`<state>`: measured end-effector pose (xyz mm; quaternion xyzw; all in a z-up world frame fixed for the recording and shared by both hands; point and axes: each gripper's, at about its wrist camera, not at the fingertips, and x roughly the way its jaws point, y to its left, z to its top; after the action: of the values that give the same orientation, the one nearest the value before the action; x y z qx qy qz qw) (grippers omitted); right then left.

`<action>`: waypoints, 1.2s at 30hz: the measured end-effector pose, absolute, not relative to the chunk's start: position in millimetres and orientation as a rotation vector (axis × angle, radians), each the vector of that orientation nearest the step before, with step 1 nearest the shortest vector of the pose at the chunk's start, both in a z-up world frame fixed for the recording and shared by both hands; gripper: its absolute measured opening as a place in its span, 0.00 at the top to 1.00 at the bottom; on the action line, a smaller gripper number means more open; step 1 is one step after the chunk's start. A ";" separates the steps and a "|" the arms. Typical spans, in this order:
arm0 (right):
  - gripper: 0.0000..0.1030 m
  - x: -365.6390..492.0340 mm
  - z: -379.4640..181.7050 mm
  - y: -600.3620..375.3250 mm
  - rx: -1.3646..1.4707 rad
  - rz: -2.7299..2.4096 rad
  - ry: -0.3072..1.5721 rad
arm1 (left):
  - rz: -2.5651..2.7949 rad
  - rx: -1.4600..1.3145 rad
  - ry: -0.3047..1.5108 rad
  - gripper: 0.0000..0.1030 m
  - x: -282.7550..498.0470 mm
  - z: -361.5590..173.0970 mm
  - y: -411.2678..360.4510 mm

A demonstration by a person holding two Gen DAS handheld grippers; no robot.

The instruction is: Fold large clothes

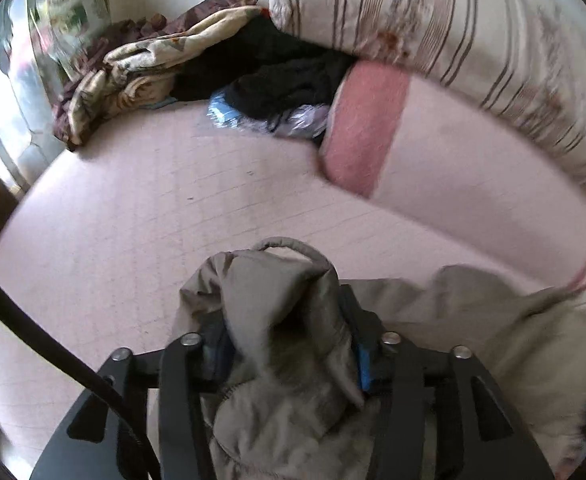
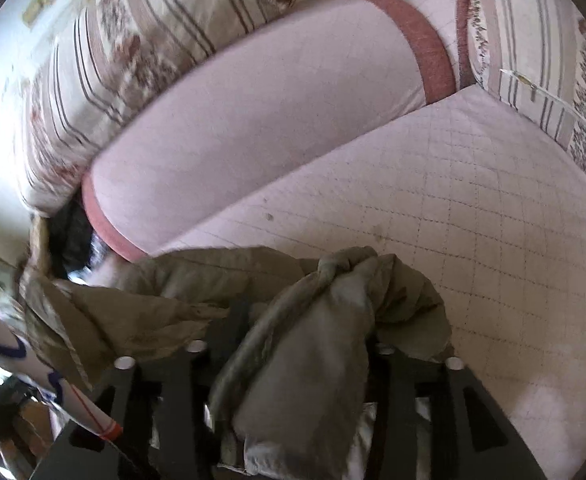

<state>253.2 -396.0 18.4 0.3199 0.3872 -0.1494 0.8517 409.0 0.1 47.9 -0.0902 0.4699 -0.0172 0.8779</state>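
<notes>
Laying out looks like the step in hand: a large grey-brown padded jacket (image 1: 277, 320) hangs bunched between the two grippers above a bed covered in a pale pink quilted cover (image 1: 141, 208), so the garment is not yet spread flat and no fold has been started. Left gripper (image 1: 289, 356): a thick wad of jacket fabric sits between the fingers, which stand partly apart; whether the blue-padded faces press on the cloth I cannot tell, since the fabric hides them. Right gripper (image 2: 301, 352): likewise a bundle of cloth between partly spread fingers, grip uncertain. Judgement: if the cloth is being let go, the next move calls for dropping it cleanly onto the bare middle of the bed, then re-taking it at shoulders or hem to pull it flat; thick padding will resist a sharp crease and spring back. Material notes: jacket is quilted, matte, puffy, with a cord loop (image 1: 289, 245) at its upper edge; in the right wrist view the cloth is twisted into a knot-like lump (image 2: 333, 270). Bed cover has a stitched square grid. A long pink bolster with darker pink end band (image 1: 367, 128) lies at the far side, against a striped, flower-printed cushion (image 1: 433, 16). Heap of dark and patterned clothes (image 1: 197, 64) lies at the far left corner, well apart from the jacket.
</notes>
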 end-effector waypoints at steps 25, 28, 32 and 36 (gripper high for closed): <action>0.49 252.8 26.4 -206.7 0.068 -0.330 0.779 | -0.114 -0.076 0.784 0.26 191.0 -10.6 31.8; 0.49 277.9 3.2 -215.0 0.058 -0.411 0.811 | -0.108 -0.071 0.758 0.26 193.9 -14.1 39.3; 0.47 307.7 -23.1 -228.5 0.012 -0.521 0.833 | -0.109 -0.068 0.771 0.26 203.5 -21.6 52.1; 0.43 335.7 -39.8 -244.8 0.016 -0.593 0.842 | -0.108 -0.100 0.797 0.26 214.4 -28.0 64.3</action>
<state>335.7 -244.8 -39.8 0.0078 0.4026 -0.2838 0.8702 214.4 64.3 -28.0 -0.0486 0.3879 -0.0528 0.9189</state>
